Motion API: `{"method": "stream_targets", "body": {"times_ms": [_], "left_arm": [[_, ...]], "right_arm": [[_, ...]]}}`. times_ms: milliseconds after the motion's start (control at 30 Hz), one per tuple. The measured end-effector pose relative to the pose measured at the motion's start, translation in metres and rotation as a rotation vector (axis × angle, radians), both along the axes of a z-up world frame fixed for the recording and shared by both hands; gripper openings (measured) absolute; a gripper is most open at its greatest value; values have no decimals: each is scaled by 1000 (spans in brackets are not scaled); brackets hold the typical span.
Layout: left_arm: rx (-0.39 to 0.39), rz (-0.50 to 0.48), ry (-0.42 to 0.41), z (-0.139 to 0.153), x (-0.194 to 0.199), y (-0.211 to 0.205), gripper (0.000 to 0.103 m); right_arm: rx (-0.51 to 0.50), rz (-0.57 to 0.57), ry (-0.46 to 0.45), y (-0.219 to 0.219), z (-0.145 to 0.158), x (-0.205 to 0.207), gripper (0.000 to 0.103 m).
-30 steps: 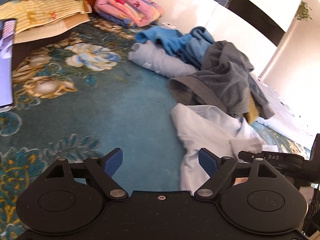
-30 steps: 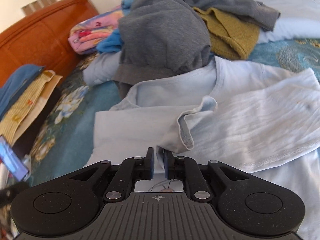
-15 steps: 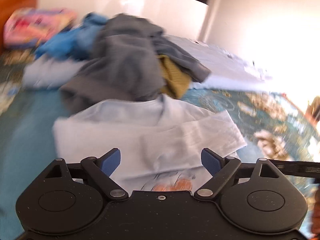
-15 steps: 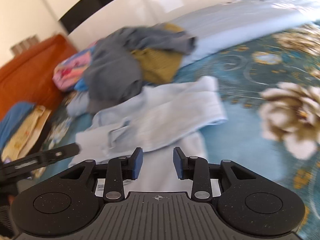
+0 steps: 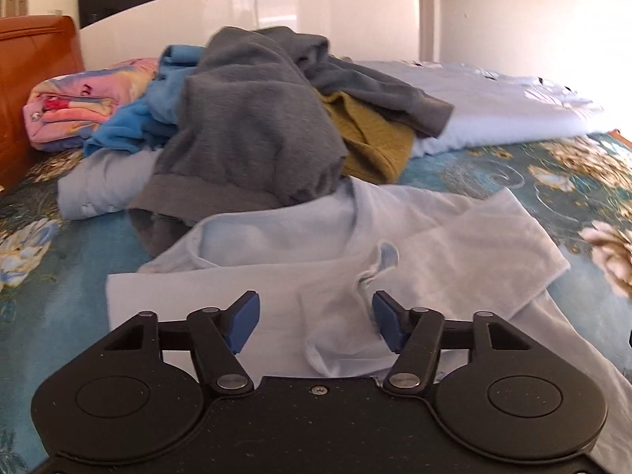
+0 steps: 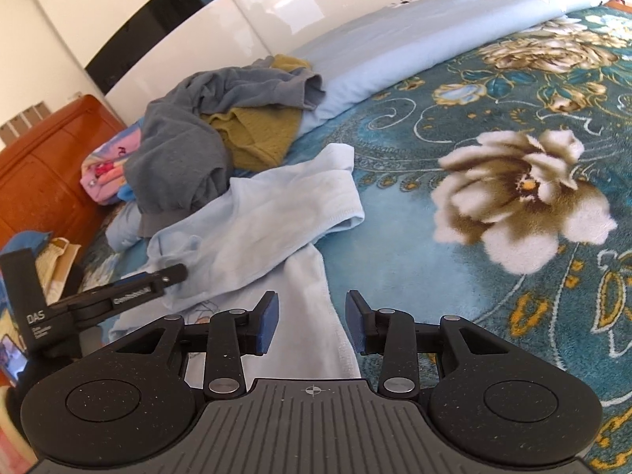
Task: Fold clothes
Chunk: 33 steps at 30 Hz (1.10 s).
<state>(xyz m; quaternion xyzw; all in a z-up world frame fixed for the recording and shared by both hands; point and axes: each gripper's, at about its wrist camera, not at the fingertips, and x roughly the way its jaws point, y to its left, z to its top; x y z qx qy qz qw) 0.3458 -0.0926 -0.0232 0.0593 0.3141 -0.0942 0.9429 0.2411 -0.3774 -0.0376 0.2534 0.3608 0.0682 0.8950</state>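
Observation:
A pale blue T-shirt (image 5: 414,245) lies partly folded on the teal flowered blanket (image 5: 59,288). It also shows in the right wrist view (image 6: 256,229). My left gripper (image 5: 314,326) is open just over a rumpled fold of the shirt, with cloth between its blue pads but not pinched. My right gripper (image 6: 312,326) is open over the shirt's right edge and holds nothing. The left gripper also shows at the left of the right wrist view (image 6: 158,280).
A pile of unfolded clothes lies behind the shirt: a grey sweatshirt (image 5: 252,126), a mustard knit (image 5: 371,138), a blue garment (image 5: 130,118). A folded pink blanket (image 5: 79,98) and an orange headboard (image 5: 35,79) are at left. A pale blue quilt (image 5: 493,106) lies at right.
My right gripper let go of the shirt fold, opened and swung right. My left gripper swung from the bare blanket over to the shirt and stayed open.

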Motion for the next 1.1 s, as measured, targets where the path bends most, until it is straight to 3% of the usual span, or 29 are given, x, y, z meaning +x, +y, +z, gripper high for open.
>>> {"method": "stream_targets", "body": {"times_ms": [133, 200, 267, 433, 567, 667, 867, 1100], "left_arm": [[-76, 19, 18, 1, 2, 20, 41], [-98, 25, 37, 0, 4, 25, 28], [-132, 27, 60, -2, 6, 31, 2], [-189, 22, 55, 2, 10, 42, 0], [-263, -9, 17, 27, 12, 60, 0], [-247, -14, -29, 39, 8, 79, 0], [-208, 96, 59, 6, 14, 120, 0], [-203, 140, 84, -12, 14, 126, 1]], "right_arm": [[10, 11, 5, 4, -3, 1, 34], [10, 16, 9, 7, -4, 2, 34], [10, 16, 18, 9, -6, 4, 35], [13, 14, 23, 12, -6, 7, 36], [5, 10, 25, 11, -6, 7, 36], [4, 2, 30, 8, -7, 7, 36], [7, 3, 42, 10, -11, 9, 36], [-3, 20, 44, 14, -7, 12, 36]]}}
